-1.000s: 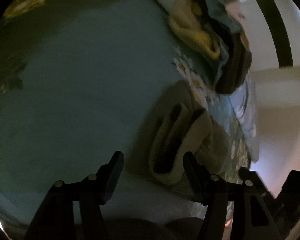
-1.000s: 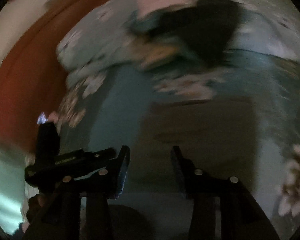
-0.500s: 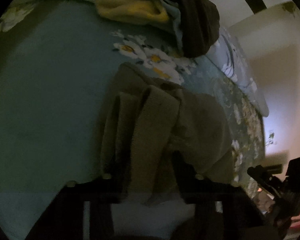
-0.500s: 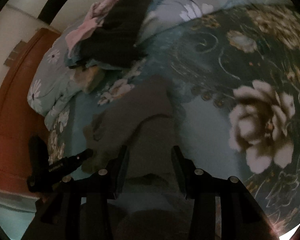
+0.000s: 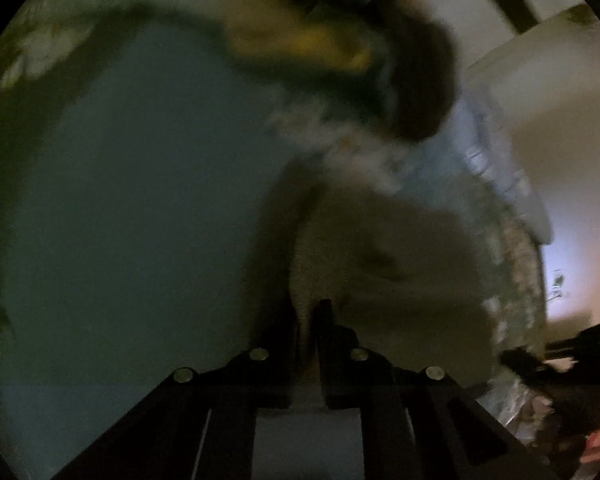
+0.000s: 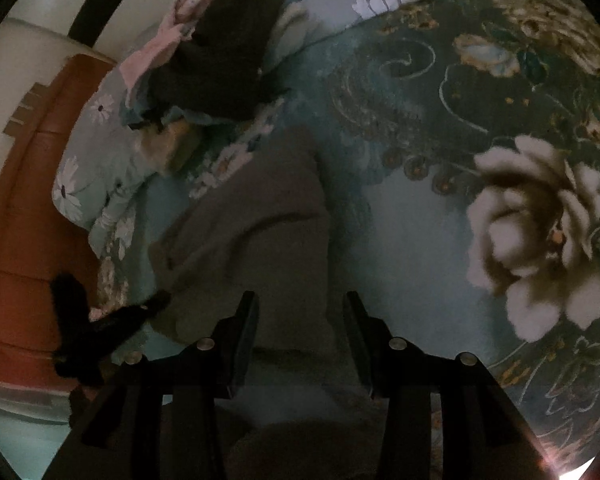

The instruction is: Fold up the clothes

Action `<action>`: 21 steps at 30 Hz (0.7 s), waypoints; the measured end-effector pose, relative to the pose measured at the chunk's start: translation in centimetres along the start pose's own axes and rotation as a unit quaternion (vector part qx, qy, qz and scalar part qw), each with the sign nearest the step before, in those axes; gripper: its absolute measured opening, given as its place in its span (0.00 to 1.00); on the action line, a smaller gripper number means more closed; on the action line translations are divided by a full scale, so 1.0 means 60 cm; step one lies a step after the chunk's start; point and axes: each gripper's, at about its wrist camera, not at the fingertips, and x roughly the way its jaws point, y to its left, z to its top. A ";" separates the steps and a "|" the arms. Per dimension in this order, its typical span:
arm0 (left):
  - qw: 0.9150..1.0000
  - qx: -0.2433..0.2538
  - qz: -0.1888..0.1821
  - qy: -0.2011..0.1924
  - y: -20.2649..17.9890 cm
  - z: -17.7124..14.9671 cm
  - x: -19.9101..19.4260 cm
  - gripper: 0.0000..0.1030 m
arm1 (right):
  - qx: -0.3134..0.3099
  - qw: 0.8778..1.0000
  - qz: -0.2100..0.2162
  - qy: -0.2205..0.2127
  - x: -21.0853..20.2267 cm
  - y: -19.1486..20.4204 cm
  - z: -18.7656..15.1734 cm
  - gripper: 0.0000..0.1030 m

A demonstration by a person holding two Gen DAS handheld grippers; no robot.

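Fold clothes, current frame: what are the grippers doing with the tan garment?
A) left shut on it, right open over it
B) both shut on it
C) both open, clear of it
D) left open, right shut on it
A: in the left wrist view the left gripper is pinched on a fold of the tan garment, while the right gripper has its jaws spread with the cloth lying between them.

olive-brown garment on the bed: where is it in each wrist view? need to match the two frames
Left wrist: the olive-brown garment fills centre to lower right, blurred, its near edge pinched between the left gripper fingers.
Right wrist: same garment, centre-left, running down between the open right gripper fingers.
Shared landmark: the pile of clothes at the top of both views.
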 end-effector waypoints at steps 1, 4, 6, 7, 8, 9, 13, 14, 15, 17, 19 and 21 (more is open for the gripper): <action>1.000 -0.012 0.001 0.006 0.010 -0.004 0.009 0.14 | -0.004 1.000 0.000 0.000 0.001 0.003 0.001 0.43; 1.000 -0.024 -0.002 0.006 0.017 -0.003 0.008 0.16 | -0.022 1.000 -0.002 -0.004 -0.001 0.017 0.009 0.43; 1.000 -0.015 0.000 0.003 0.006 0.002 -0.005 0.17 | -0.043 0.999 -0.005 -0.011 -0.005 0.033 0.020 0.43; 1.000 -0.004 0.002 -0.008 -0.007 0.006 -0.017 0.19 | -0.052 0.999 -0.006 -0.014 -0.006 0.040 0.025 0.43; 1.000 0.007 0.005 -0.020 -0.020 0.010 -0.030 0.21 | -0.061 0.998 -0.009 -0.017 -0.006 0.047 0.031 0.43; 0.999 0.018 0.007 -0.031 -0.033 0.013 -0.042 0.22 | -0.070 0.997 -0.011 -0.017 -0.003 0.055 0.036 0.43; 0.995 0.064 0.010 -0.076 -0.087 0.027 -0.089 0.31 | -0.096 0.995 -0.018 0.003 0.029 0.078 0.054 0.43; 0.994 0.080 0.001 -0.079 -0.104 0.029 -0.086 0.37 | -0.103 0.994 -0.021 0.008 0.038 0.085 0.057 0.43; 0.992 0.101 -0.005 -0.078 -0.123 0.030 -0.078 0.42 | -0.111 0.993 -0.023 0.014 0.049 0.093 0.060 0.43; 0.990 0.129 0.006 -0.060 -0.140 0.032 -0.046 0.43 | -0.125 0.992 -0.026 0.026 0.064 0.106 0.061 0.43; 0.991 0.128 0.023 -0.038 -0.130 0.033 -0.017 0.43 | -0.139 0.989 -0.027 0.032 0.069 0.113 0.057 0.43; 0.993 0.114 0.035 -0.018 -0.109 0.034 0.004 0.43 | -0.153 0.987 -0.034 0.038 0.066 0.109 0.046 0.43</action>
